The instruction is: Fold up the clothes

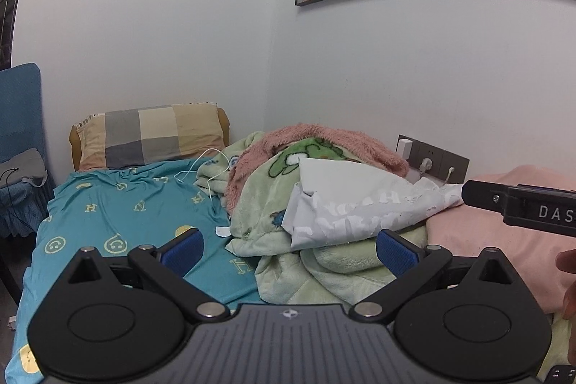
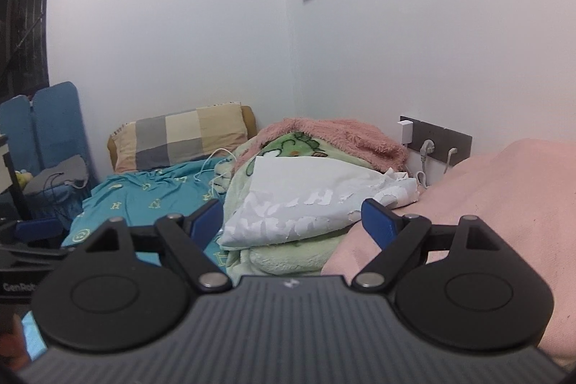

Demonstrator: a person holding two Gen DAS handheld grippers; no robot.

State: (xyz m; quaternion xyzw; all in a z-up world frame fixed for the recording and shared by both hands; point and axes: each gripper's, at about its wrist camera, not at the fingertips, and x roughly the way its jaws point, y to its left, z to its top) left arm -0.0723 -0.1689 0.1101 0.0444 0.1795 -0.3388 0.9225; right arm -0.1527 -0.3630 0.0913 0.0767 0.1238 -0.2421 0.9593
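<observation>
A bed fills both views, its teal sheet (image 1: 144, 204) printed with yellow letters and smiley faces and stretching from the near edge back to a checked pillow (image 1: 151, 135) against the white wall. To the right of the sheet lies a heap of bedding: a pale green fleece blanket (image 1: 273, 204) with a cartoon print, a fuzzy pink blanket (image 1: 324, 139) draped over its far side, and at the far right a smooth pink cloth (image 1: 504, 229). On top of the green blanket sits the garment to be folded, a white garment (image 1: 360, 200) with peeling white lettering, crumpled and lying roughly at the middle of the heap.

The left gripper (image 1: 289, 249) hangs above the near edge of the bed with its blue-padded jaws spread wide and nothing between them; the white garment lies beyond them, not touched. The right gripper (image 2: 292, 220) is likewise released, jaws apart and empty, aimed at the same garment (image 2: 309, 204).

Only the left wrist view shows the right gripper from outside, its black finger (image 1: 518, 204) reaching in from the right, its tip at the garment's right edge. The right wrist view alone shows more of the blue folding chair (image 2: 46, 125) and the left gripper's body (image 2: 32, 240) low at the left. A wall socket (image 1: 432, 161) with white plugs sits behind the heap, and a white cable (image 1: 205, 168) trails over the sheet.
</observation>
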